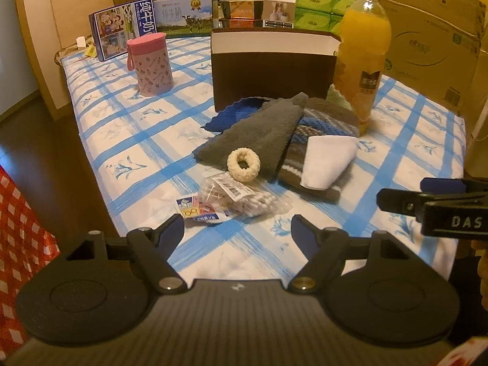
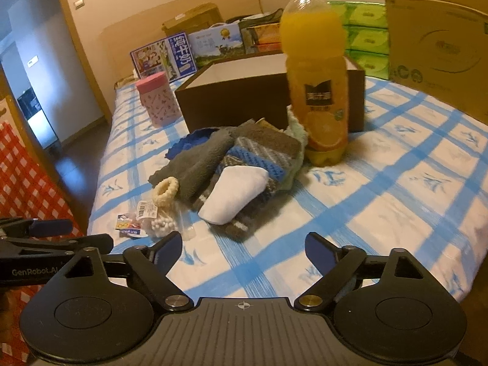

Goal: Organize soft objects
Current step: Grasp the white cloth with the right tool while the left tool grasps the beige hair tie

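A heap of soft things lies mid-table: a grey fleece cloth (image 1: 259,134) (image 2: 195,160), a blue cloth (image 1: 235,113) under it, a striped knit piece (image 1: 308,128) (image 2: 259,155), a folded white cloth (image 1: 328,160) (image 2: 235,193) and a cream scrunchie (image 1: 243,164) (image 2: 166,191). A bag of cotton swabs (image 1: 235,199) (image 2: 158,222) lies nearest. My left gripper (image 1: 237,228) is open just short of that bag, nothing between its fingers. My right gripper (image 2: 244,248) is open over bare tablecloth in front of the heap. An open brown box (image 1: 271,70) (image 2: 238,97) stands behind the heap.
A tall orange juice bottle (image 1: 363,58) (image 2: 317,73) stands against the heap's right side. A pink lidded canister (image 1: 151,64) (image 2: 158,102) is at the far left. Cartons, tissue packs and a big cardboard box (image 1: 433,36) line the back. The table edge (image 1: 91,164) drops off on the left.
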